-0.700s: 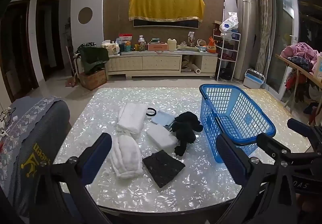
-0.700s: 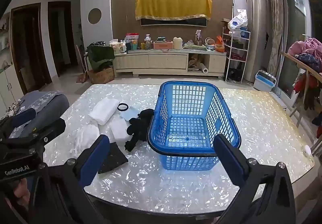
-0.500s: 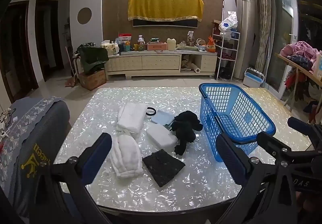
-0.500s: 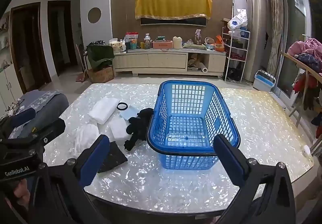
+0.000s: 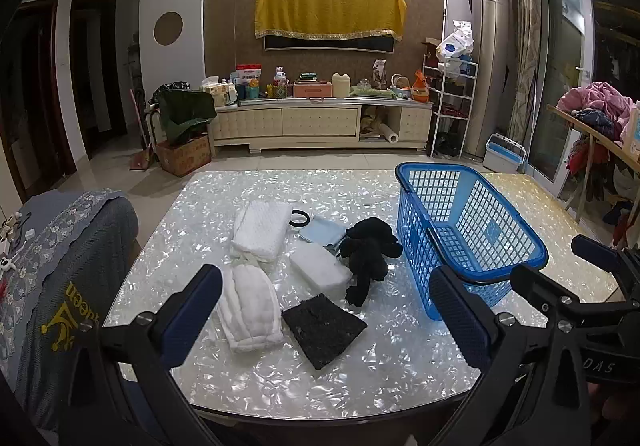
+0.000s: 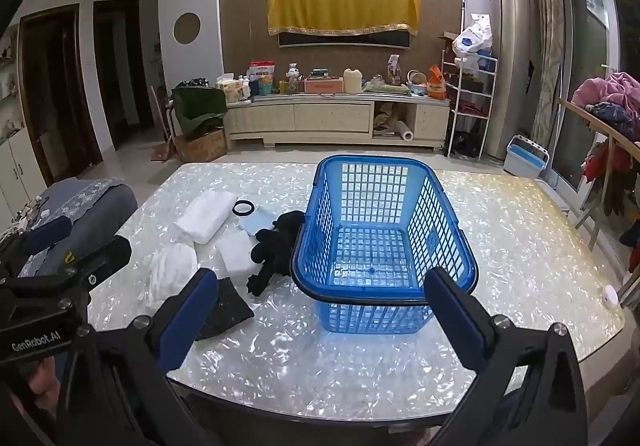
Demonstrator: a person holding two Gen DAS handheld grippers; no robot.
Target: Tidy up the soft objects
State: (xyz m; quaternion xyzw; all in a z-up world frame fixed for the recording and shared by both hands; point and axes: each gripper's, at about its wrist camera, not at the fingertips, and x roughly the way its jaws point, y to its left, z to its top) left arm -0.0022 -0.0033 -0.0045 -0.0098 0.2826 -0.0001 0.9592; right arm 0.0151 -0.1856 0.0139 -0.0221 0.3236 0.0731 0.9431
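Jaws: left gripper (image 5: pixel 326 310) and right gripper (image 6: pixel 320 318) both wide apart, holding nothing | step: pre-grasp, empty blue plastic lattice basket (image 6: pixel 382 230) | next: descend on flat black square cloth (image 5: pixel 324 330); pinch

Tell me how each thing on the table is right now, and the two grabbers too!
left gripper: open, holding nothing.
right gripper: open, holding nothing.
blue basket: upright, empty.
black plush toy: lying flopped beside the basket.
black square pad: flat.
ribbed white cloth: folded.
white towel: folded.
white block: lying flat.
light blue cloth: flat.
black ring: lying flat.
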